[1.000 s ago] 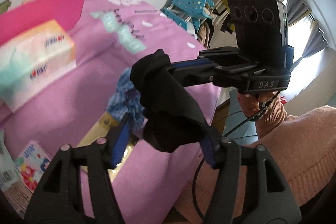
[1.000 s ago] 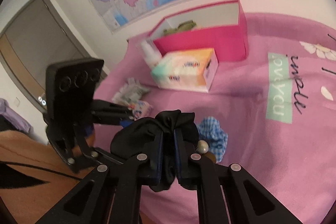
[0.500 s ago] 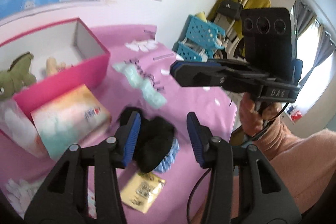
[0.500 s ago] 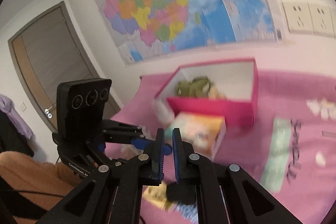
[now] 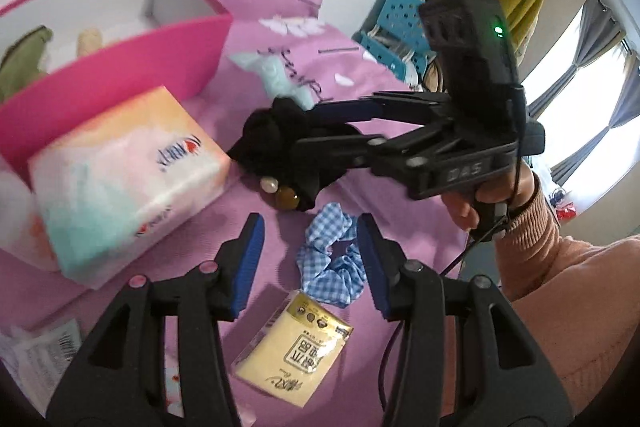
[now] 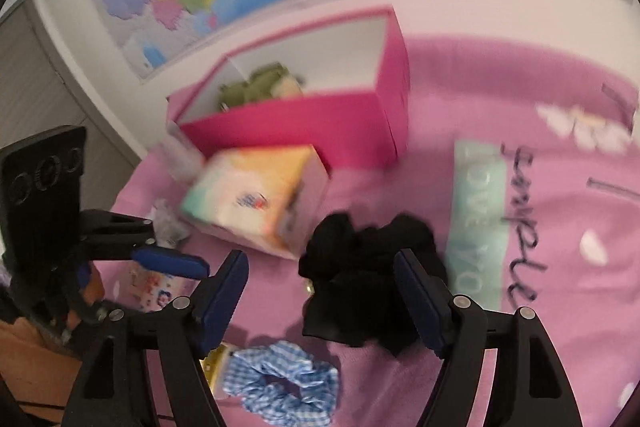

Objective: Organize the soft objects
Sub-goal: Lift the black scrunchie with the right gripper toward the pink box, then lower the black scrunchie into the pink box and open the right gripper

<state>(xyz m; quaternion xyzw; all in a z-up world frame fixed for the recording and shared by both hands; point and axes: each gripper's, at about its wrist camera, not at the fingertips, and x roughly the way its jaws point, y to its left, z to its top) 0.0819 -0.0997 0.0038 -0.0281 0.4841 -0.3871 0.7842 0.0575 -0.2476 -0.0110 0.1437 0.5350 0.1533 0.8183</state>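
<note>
Motion blurs the right wrist view, so we cannot read the print on the tissue box [image 6: 256,201]. The green plush [image 6: 256,87] in the pink box [image 6: 304,131] is smeared; in the left view the frame edge cuts it. The right gripper [image 5: 296,123] hides part of the black scrunchie [image 5: 272,131]. The white packet [image 5: 40,351] is cropped.

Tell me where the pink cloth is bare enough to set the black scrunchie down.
Barest: the pink cloth right of the black scrunchie, beyond the mint printed strip, and the stretch right of the pink box. Crowded: the near-left, where the tissue box, blue checked scrunchie, yellow packet and small packets cluster.
</note>
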